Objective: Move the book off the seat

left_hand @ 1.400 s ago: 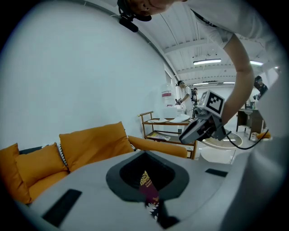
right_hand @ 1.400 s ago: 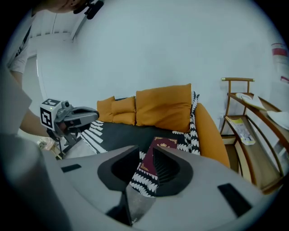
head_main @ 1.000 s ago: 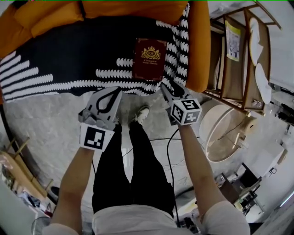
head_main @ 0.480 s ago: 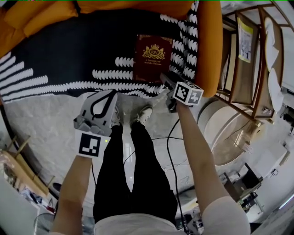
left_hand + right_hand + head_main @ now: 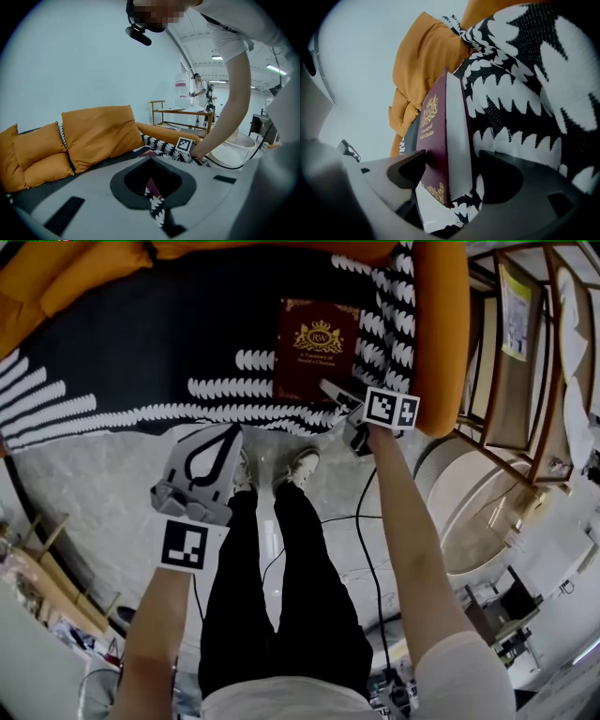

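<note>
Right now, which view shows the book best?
Head view: the book lies flat on the seat, with nearly its whole cover visible. The right gripper view shows it close up but edge-on, with the cover foreshortened. The left gripper view catches only a maroon sliver.

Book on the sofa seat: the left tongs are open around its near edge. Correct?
No. The right tongs, jaws just opening, are the ones open around the near edge of the book on the sofa seat; the right gripper view shows it.

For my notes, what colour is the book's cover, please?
Maroon book with gold print; head view shows it best.
</note>
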